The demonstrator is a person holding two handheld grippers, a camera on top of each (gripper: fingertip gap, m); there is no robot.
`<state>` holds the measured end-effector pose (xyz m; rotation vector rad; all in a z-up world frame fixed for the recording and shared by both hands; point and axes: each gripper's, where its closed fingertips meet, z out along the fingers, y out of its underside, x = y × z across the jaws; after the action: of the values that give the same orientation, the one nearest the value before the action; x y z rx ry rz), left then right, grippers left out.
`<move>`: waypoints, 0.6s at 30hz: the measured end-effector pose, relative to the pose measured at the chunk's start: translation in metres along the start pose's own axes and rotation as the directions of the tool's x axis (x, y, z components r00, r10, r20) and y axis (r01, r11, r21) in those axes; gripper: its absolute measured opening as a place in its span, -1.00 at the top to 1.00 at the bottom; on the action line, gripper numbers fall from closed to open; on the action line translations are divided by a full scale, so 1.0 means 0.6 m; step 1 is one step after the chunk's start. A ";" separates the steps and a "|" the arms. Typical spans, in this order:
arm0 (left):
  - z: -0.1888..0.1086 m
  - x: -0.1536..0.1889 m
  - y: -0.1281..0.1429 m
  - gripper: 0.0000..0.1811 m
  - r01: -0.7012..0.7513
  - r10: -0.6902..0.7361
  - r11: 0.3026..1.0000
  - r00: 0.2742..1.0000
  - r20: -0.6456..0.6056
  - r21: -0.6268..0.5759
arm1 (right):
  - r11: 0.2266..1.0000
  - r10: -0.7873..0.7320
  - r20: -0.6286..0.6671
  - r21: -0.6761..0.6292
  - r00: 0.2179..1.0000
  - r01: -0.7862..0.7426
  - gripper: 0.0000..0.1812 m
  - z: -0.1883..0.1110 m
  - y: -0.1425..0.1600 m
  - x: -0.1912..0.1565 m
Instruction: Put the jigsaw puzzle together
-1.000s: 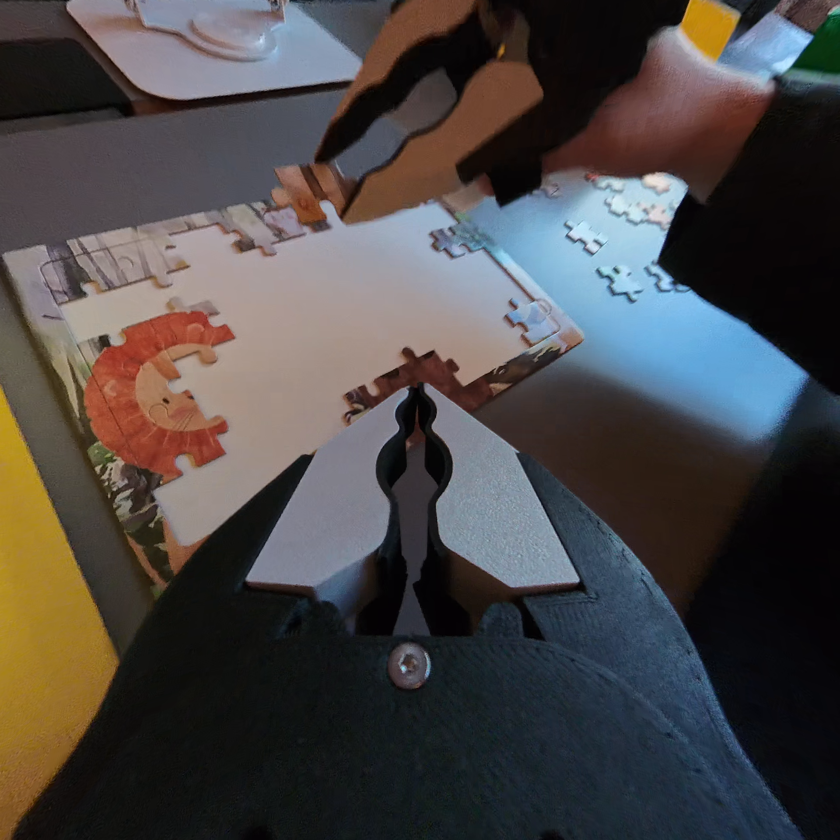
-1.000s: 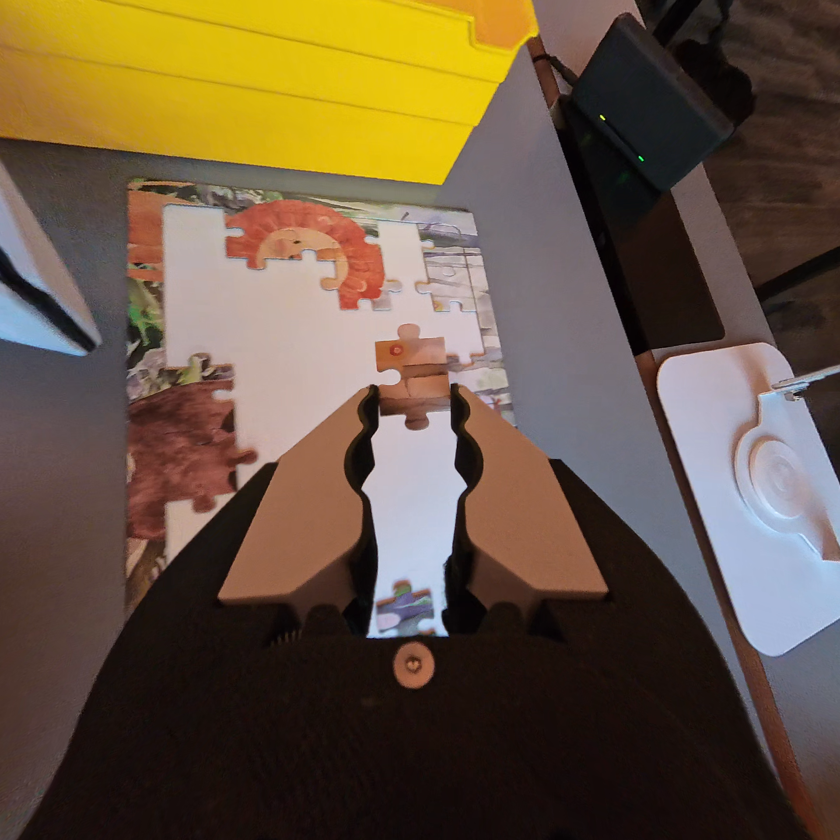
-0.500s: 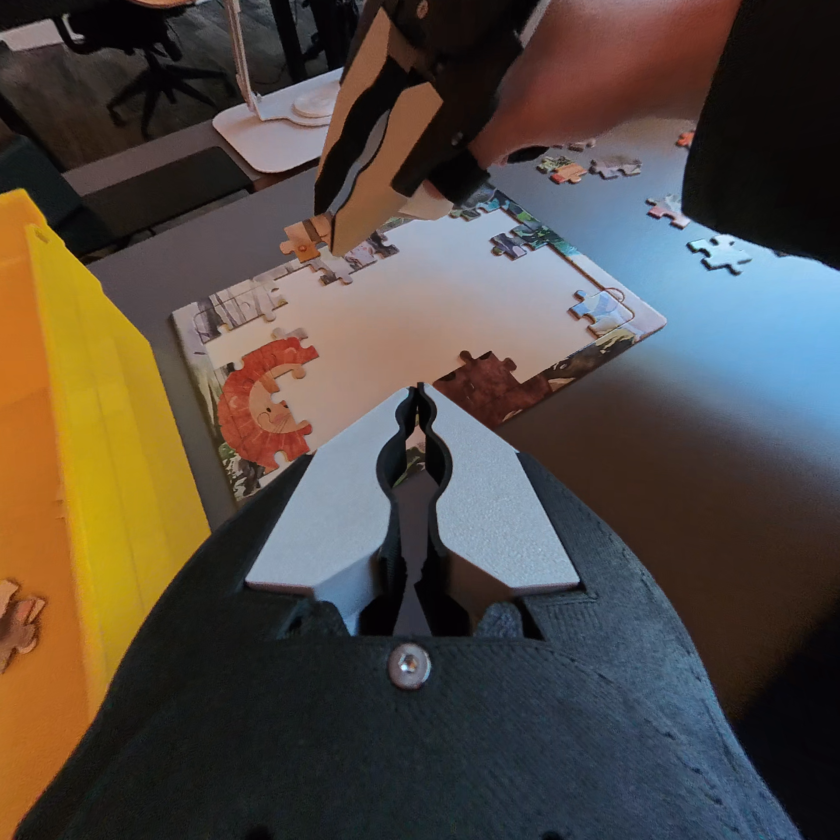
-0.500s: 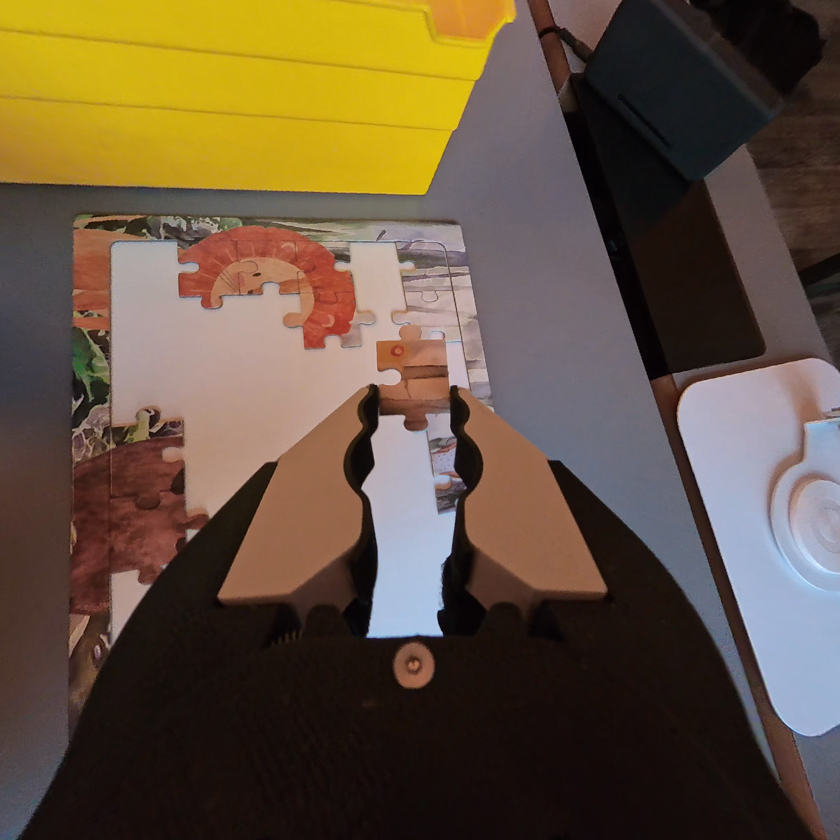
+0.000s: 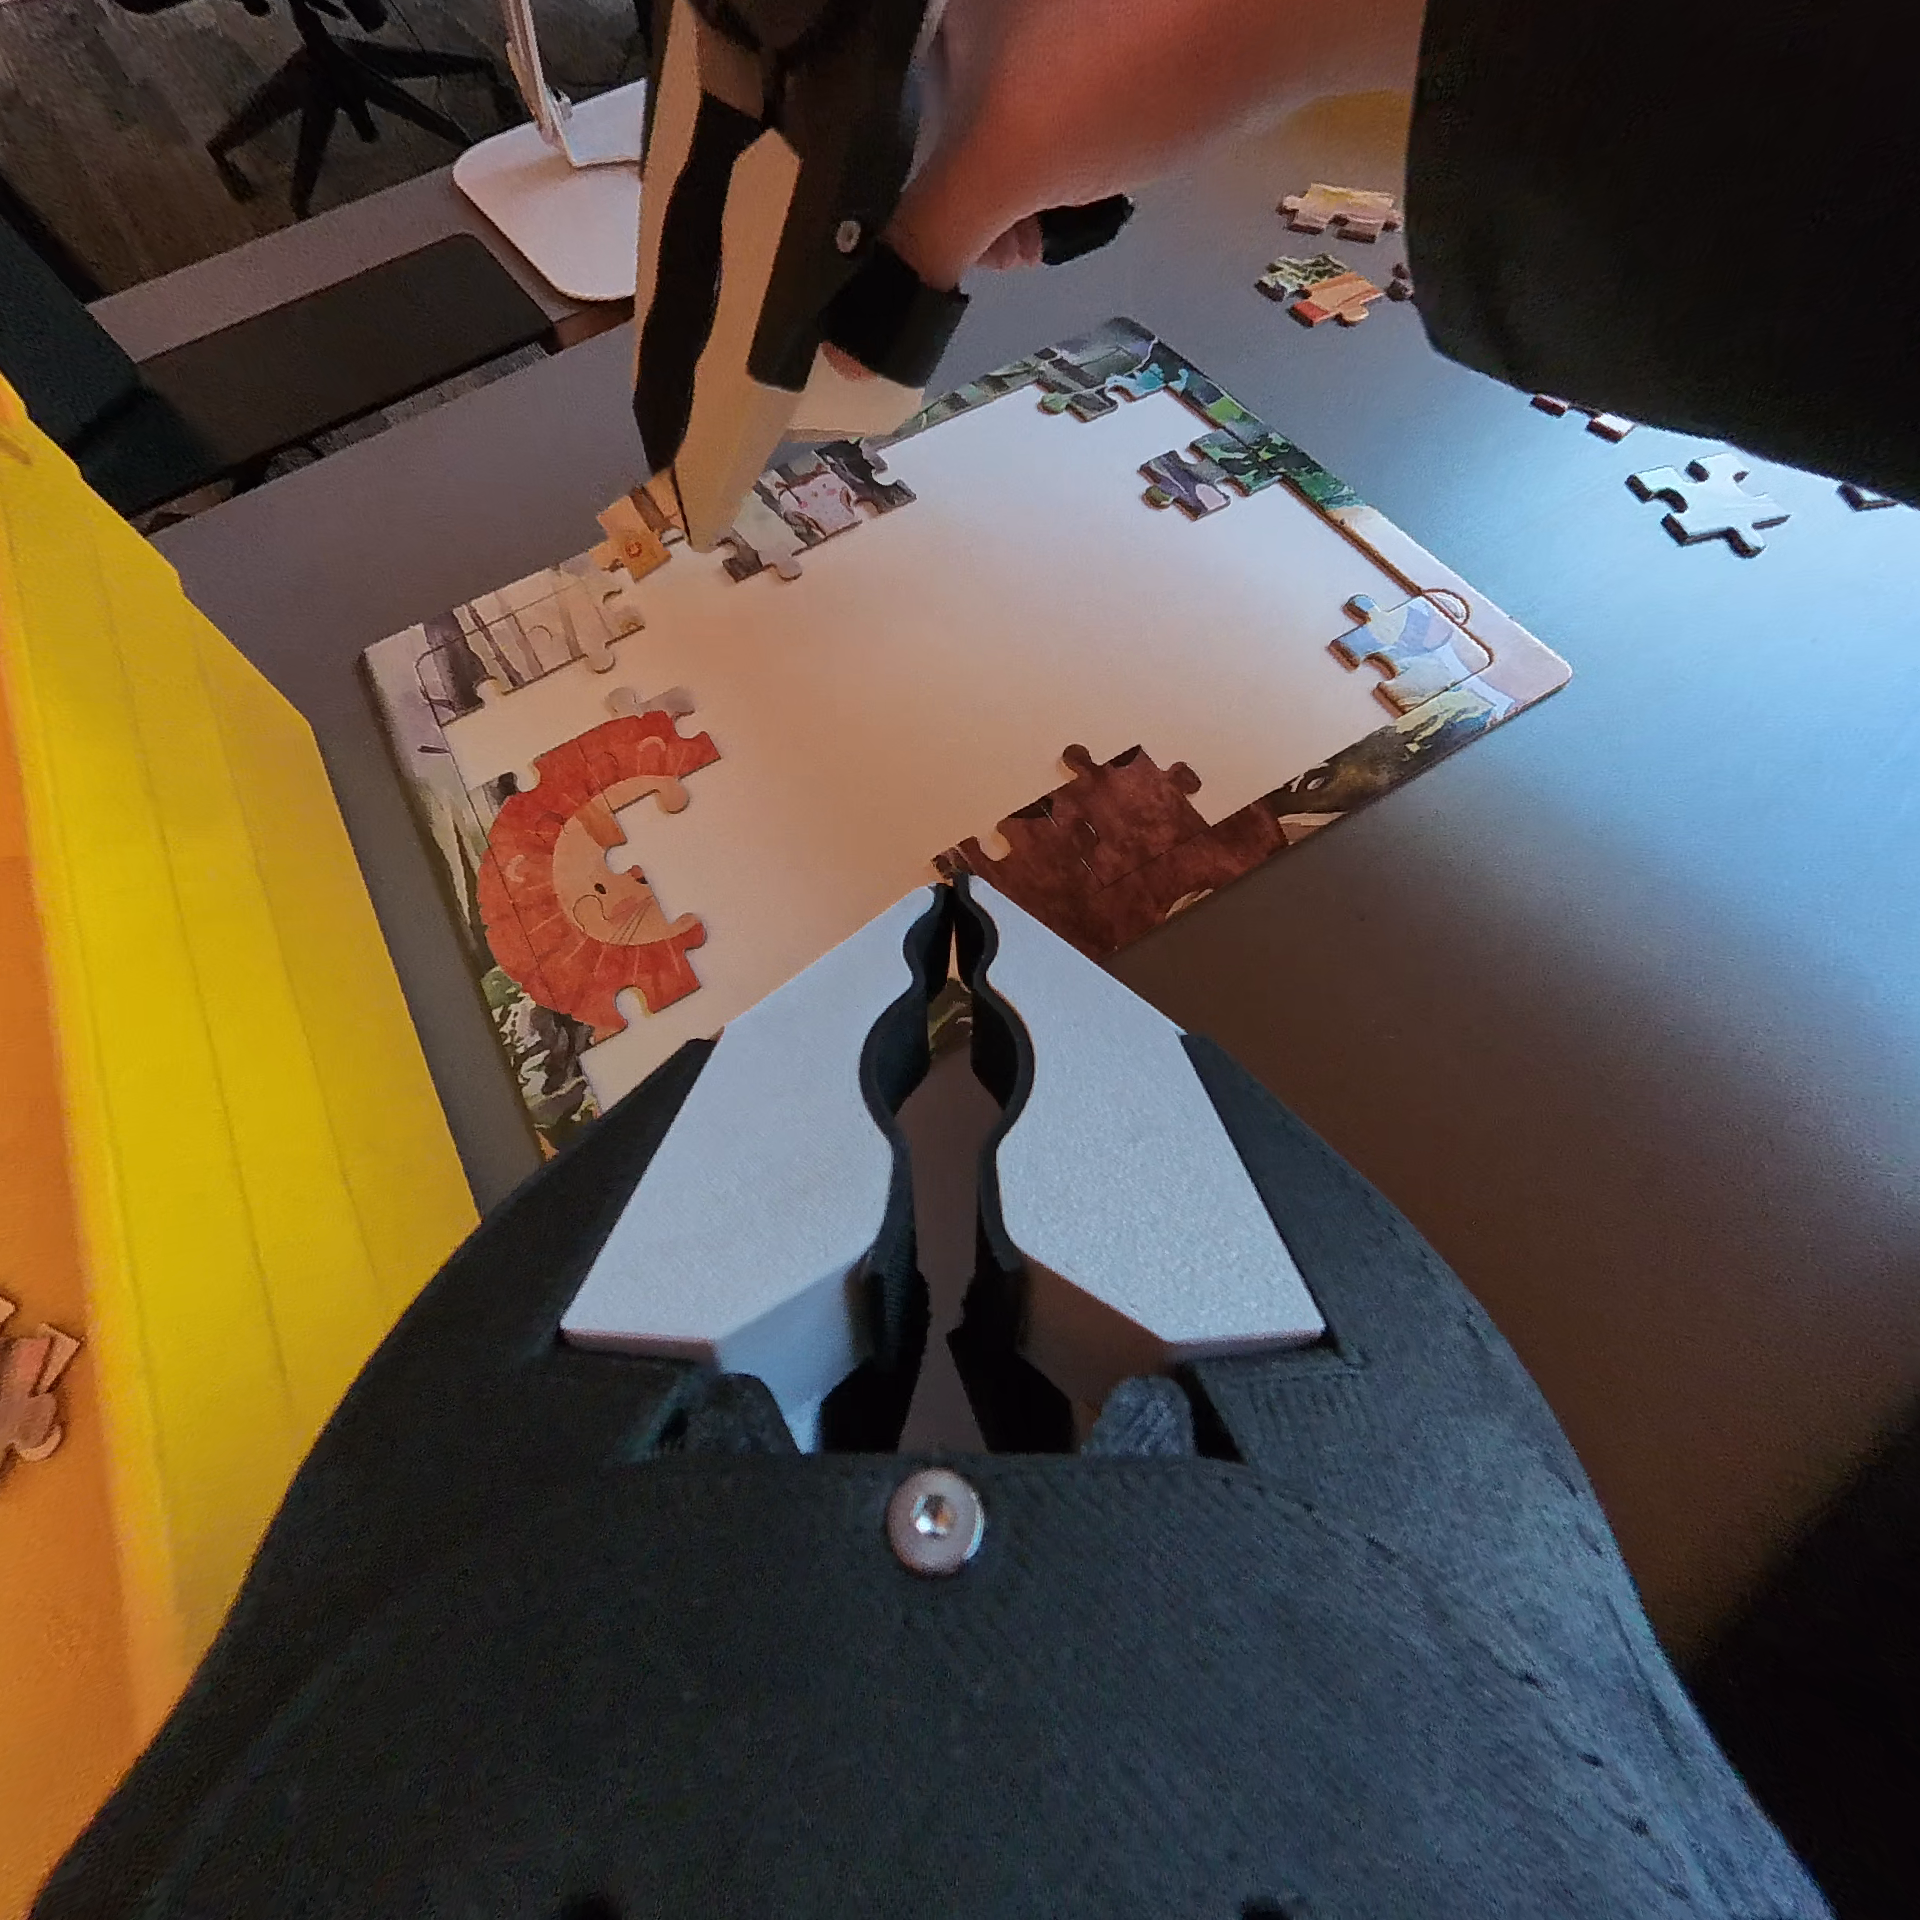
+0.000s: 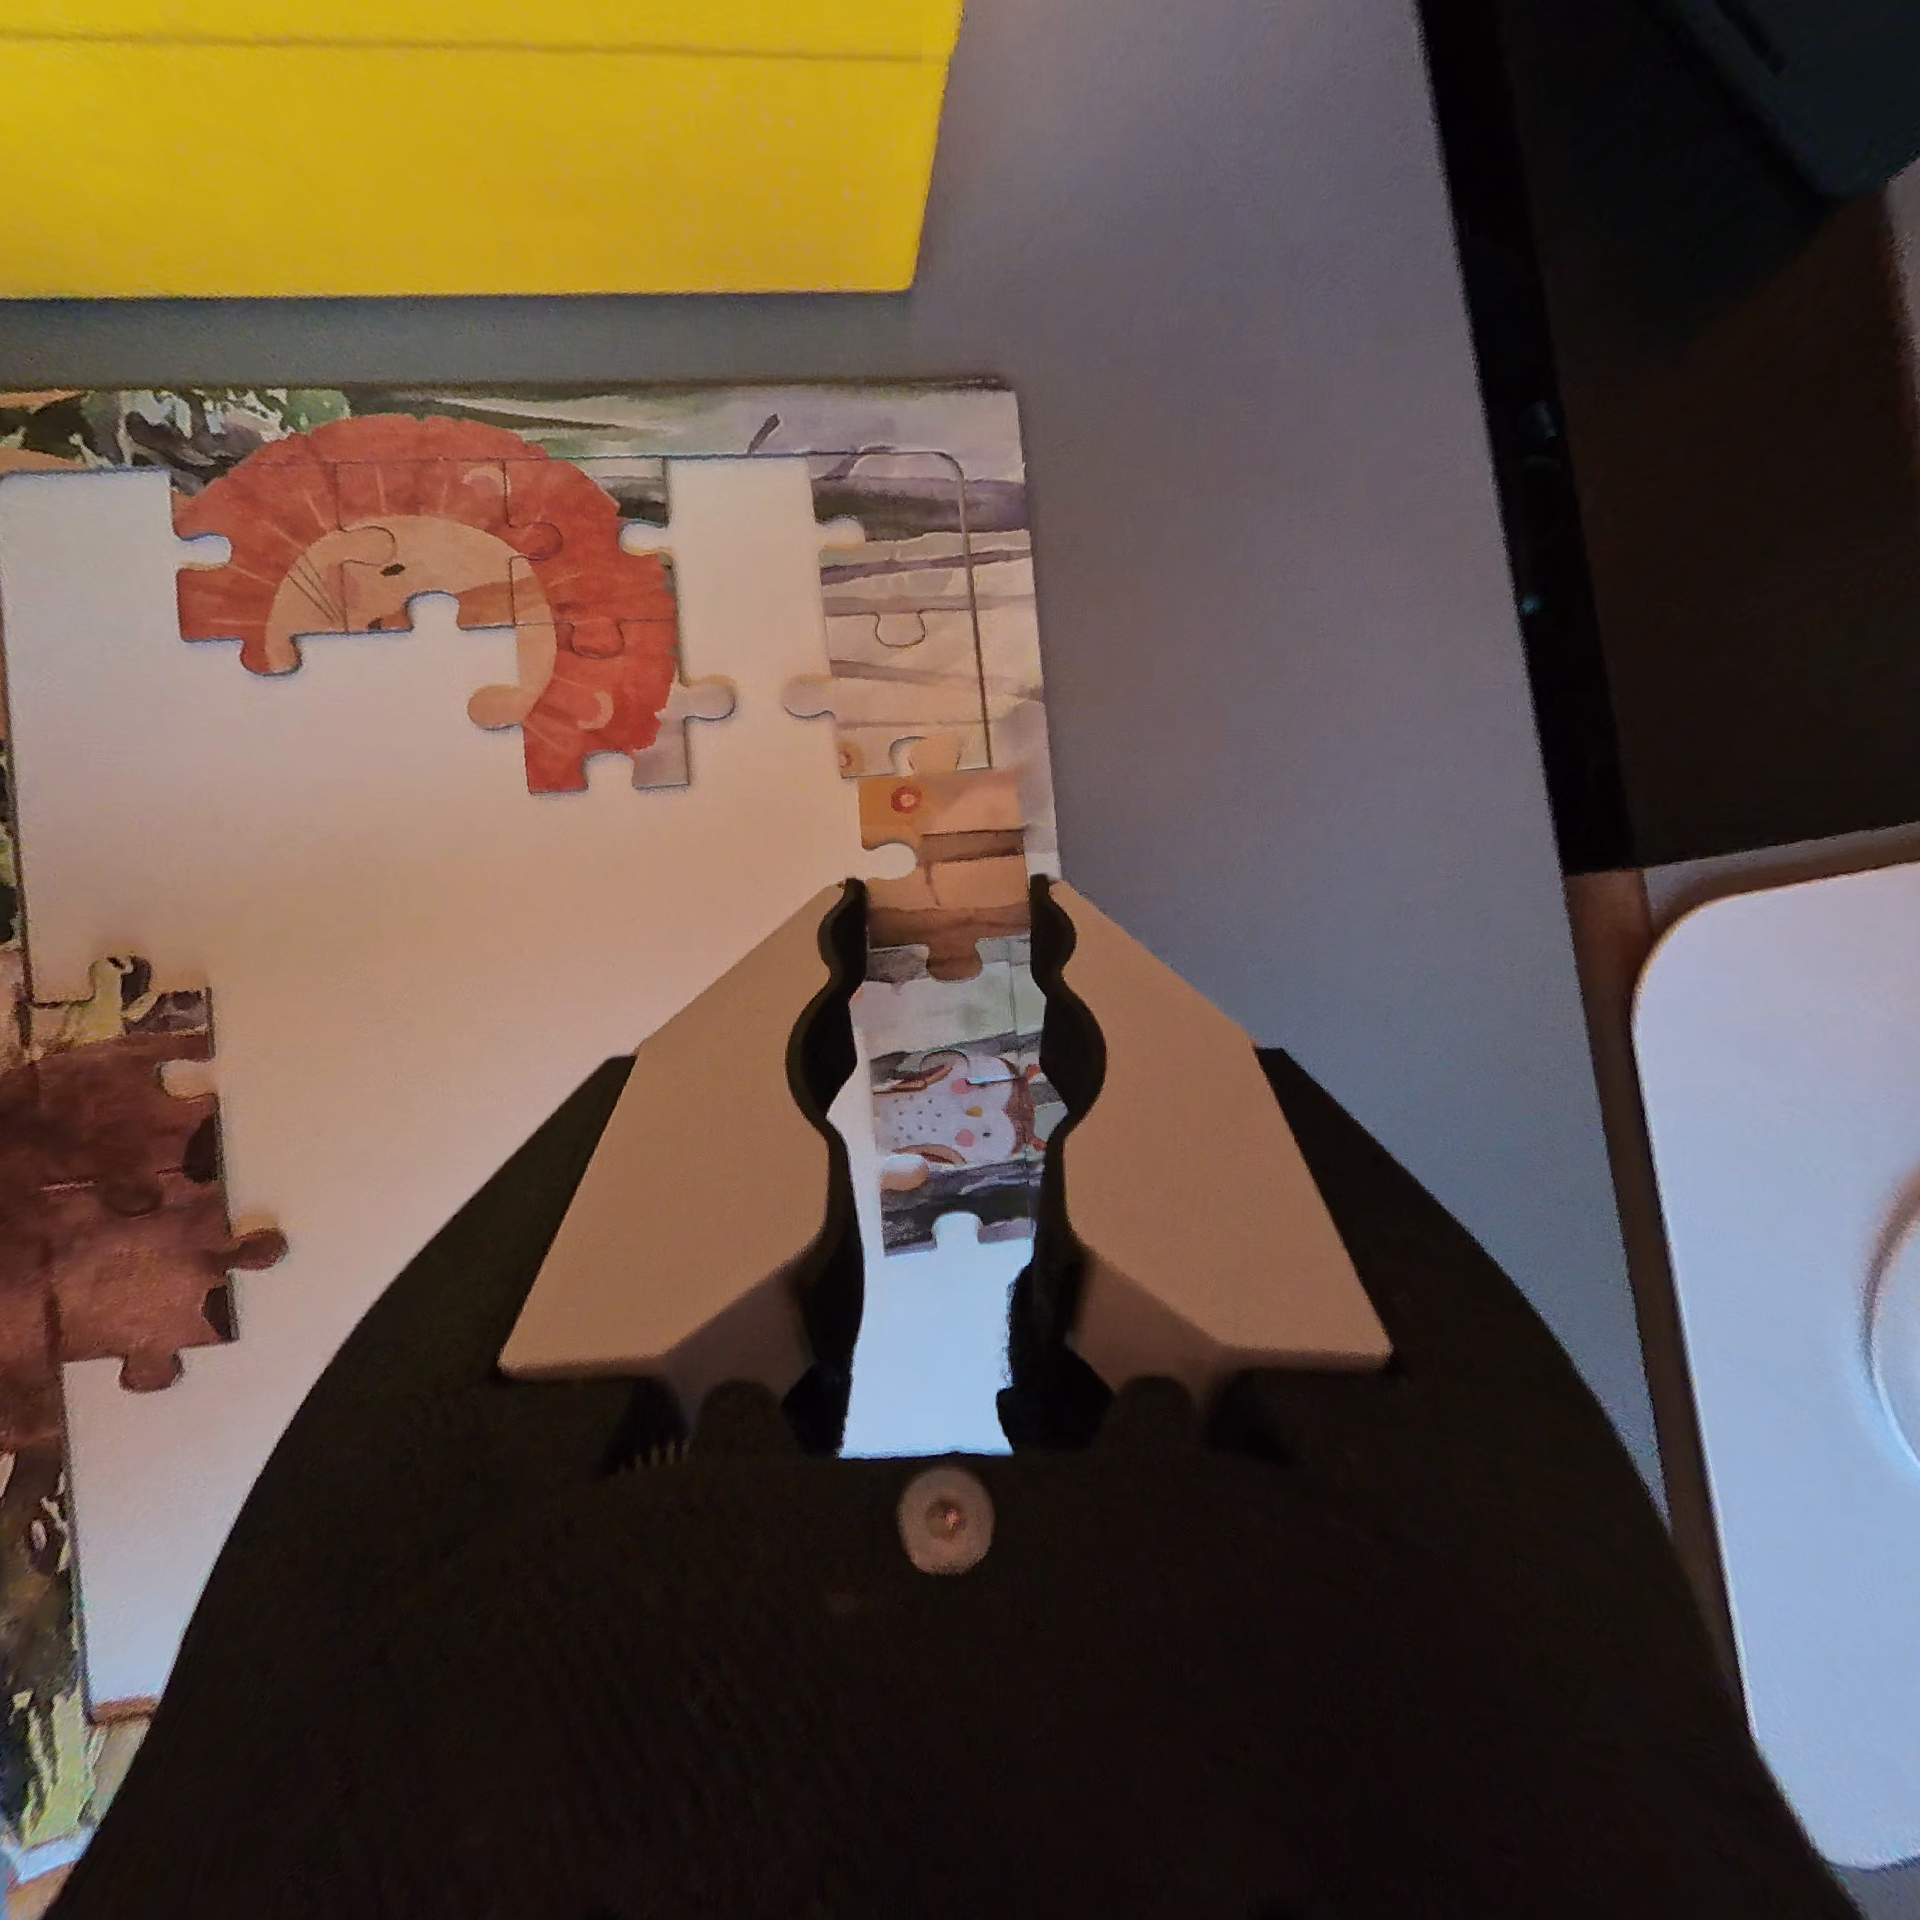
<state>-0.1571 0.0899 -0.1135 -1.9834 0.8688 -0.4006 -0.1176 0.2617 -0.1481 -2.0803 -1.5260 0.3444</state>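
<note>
Right wrist view: orange puzzle piece point(image 6: 940, 862) sits clamped at right gripper's point(image 6: 948, 885) tips.

Left wrist view: low oblique from the near edge of the puzzle board point(image 5: 935, 665), looking across it along the left gripper point(image 5: 953, 894) toward the right gripper point(image 5: 691, 509) at the far edge. Right wrist view: steep top-down, close over the board point(image 6: 416, 935), yellow bin point(image 6: 457, 145) at frame top. Shared: board, lion patch point(image 5: 582, 883) point(image 6: 436, 582), bin, grey tabletop point(image 6: 1226, 520).
</note>
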 end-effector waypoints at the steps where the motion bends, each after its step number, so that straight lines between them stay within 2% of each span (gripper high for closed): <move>1: 0.001 0.001 0.001 1.00 -0.003 0.003 1.000 1.000 -0.002 -0.003 | 1.000 -0.002 0.022 -0.015 1.000 0.002 0.65 0.004 0.002 -0.005; 5: 0.003 0.005 0.003 1.00 -0.007 0.006 1.000 1.000 -0.014 -0.013 | 0.998 0.002 0.053 -0.065 0.999 0.002 0.65 0.010 0.011 -0.008; 15: 0.004 0.009 0.005 1.00 -0.004 0.003 1.000 1.000 -0.030 -0.023 | 0.998 0.030 0.053 -0.052 0.998 -0.028 0.65 0.017 0.009 -0.004; 18: 0.005 0.010 0.006 1.00 0.006 -0.007 1.000 0.999 -0.037 -0.027 | 0.998 0.049 0.043 -0.048 0.998 -0.047 0.60 0.018 0.008 -0.002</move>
<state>-0.1527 0.0858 -0.1187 -2.0096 0.8956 -0.4329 -0.1198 0.2625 -0.1597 -2.1617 -1.5250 0.3783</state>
